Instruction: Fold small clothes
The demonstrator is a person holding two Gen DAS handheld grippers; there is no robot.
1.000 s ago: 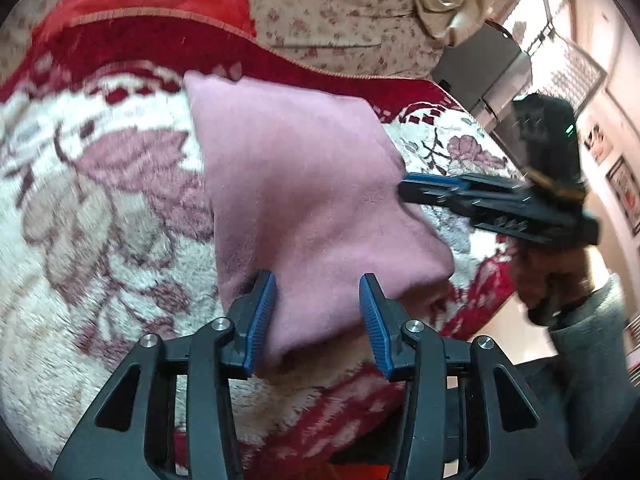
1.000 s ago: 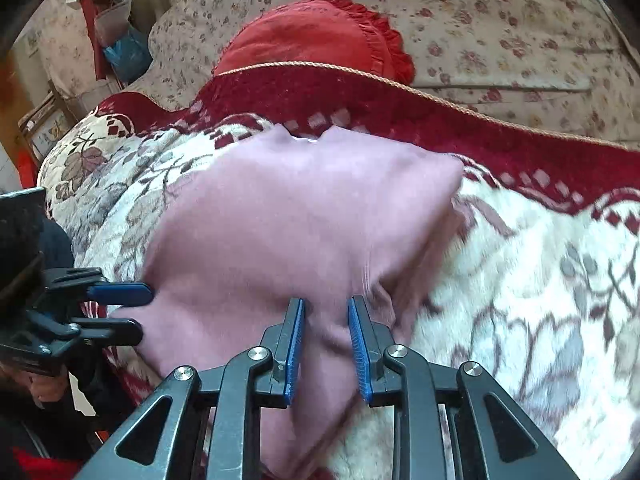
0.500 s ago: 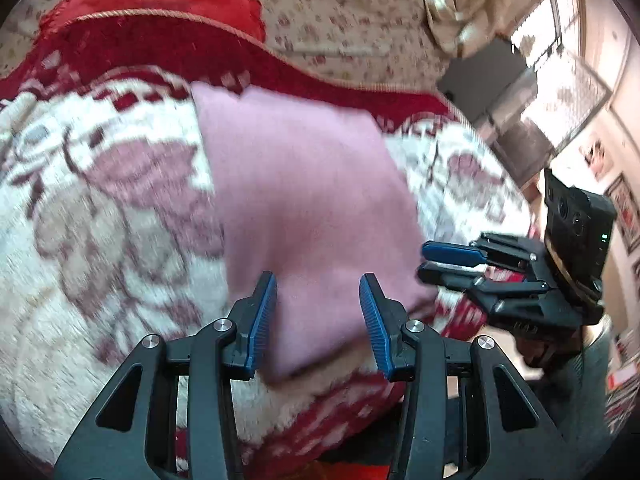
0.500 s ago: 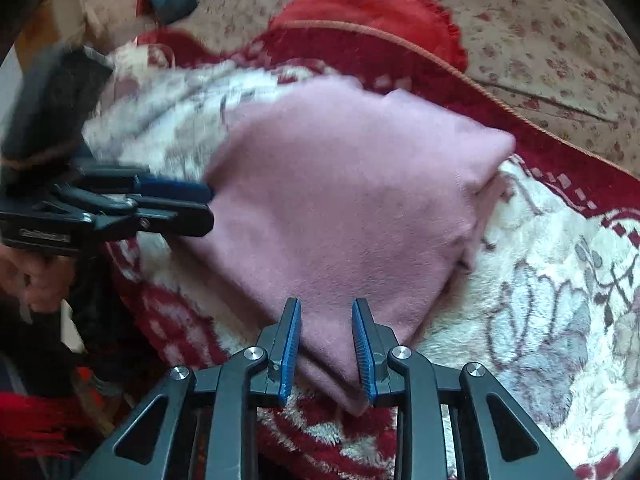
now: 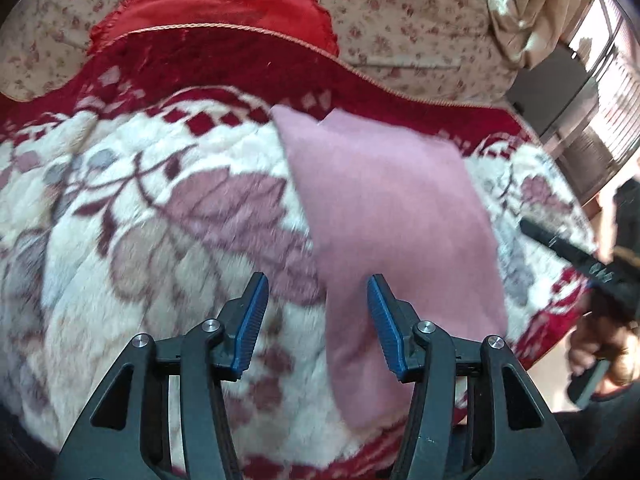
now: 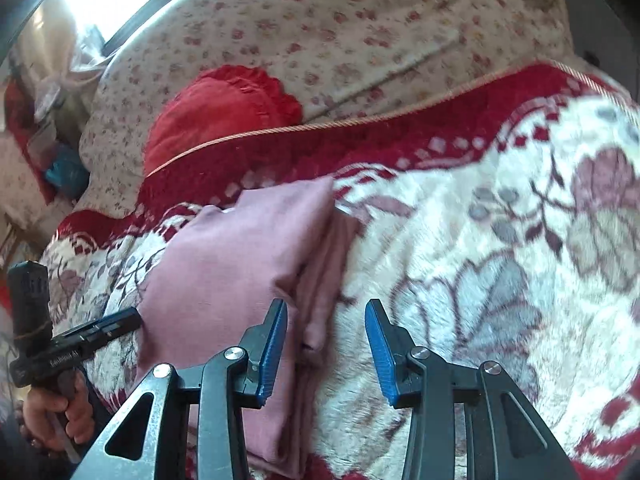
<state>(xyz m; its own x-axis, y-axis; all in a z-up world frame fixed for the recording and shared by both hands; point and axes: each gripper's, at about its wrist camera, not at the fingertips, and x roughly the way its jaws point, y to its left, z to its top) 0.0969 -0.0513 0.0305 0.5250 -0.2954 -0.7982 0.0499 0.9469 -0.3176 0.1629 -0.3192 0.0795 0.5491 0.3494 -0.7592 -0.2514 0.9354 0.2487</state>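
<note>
A folded pink garment [image 5: 392, 220] lies flat on the flowered cream and red blanket [image 5: 160, 240]; it also shows in the right wrist view [image 6: 240, 272], with its layered edge at its right side. My left gripper [image 5: 318, 320] is open and empty, above the garment's near left edge. My right gripper [image 6: 326, 348] is open and empty, over the garment's right edge. The right gripper shows at the far right of the left wrist view [image 5: 576, 260], and the left gripper at the far left of the right wrist view [image 6: 80, 340], both beside the garment.
A red cushion [image 5: 216, 8] lies behind the blanket against a flowered sofa back [image 6: 360, 40]. The blanket's red border [image 5: 552, 320] drops off at the front edge. Clutter [image 6: 60, 160] sits at the far left of the right wrist view.
Both grippers have opened wider and pulled back off the garment. The left one has shifted left, the right one right. The garment now lies folded and free.
</note>
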